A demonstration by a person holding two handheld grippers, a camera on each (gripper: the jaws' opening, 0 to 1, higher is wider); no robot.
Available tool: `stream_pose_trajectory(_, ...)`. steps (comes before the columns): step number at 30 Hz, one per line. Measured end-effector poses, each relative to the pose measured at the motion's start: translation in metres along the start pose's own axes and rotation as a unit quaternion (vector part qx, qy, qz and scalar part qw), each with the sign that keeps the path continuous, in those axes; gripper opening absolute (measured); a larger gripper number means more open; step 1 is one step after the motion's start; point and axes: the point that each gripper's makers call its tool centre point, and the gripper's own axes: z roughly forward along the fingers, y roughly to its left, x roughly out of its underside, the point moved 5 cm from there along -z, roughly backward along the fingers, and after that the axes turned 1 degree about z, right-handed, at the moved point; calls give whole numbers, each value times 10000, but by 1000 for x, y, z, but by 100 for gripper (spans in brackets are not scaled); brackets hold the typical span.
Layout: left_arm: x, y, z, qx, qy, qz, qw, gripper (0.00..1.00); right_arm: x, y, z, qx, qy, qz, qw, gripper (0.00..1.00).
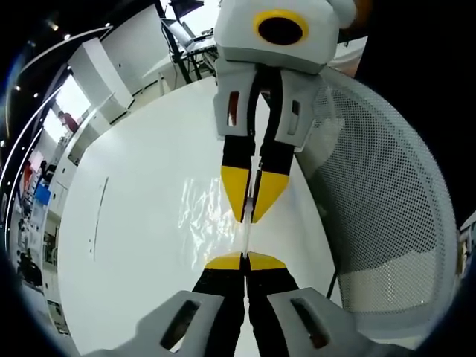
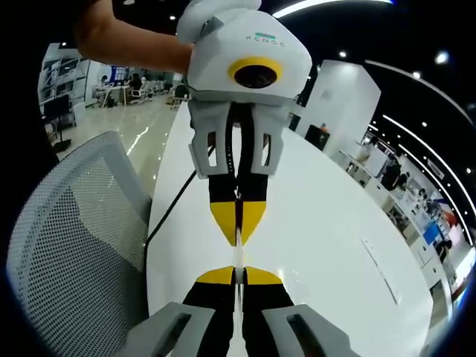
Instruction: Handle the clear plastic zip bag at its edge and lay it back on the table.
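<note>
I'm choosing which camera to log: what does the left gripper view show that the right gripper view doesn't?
Left gripper view: the crinkled clear plastic zip bag glinting over the white table. Right gripper view: a person's bare forearm and a black cable. Both: the two grippers' yellow-tipped jaws shut tip to tip on the bag's edge, and the white mesh chair.

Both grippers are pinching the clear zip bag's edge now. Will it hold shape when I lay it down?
Probably not. The clear plastic zip bag looks thin and wrinkled, so likely floppy and light. Its glossy film may slide on the smooth white table.
</note>
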Motion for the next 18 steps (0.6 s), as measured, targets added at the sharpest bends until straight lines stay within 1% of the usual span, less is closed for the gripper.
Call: stream_pose_trajectory(18, 0, 0, 0, 11, -18, -9, 10000, 0, 1, 0, 0, 9, -9, -1, 10000, 0)
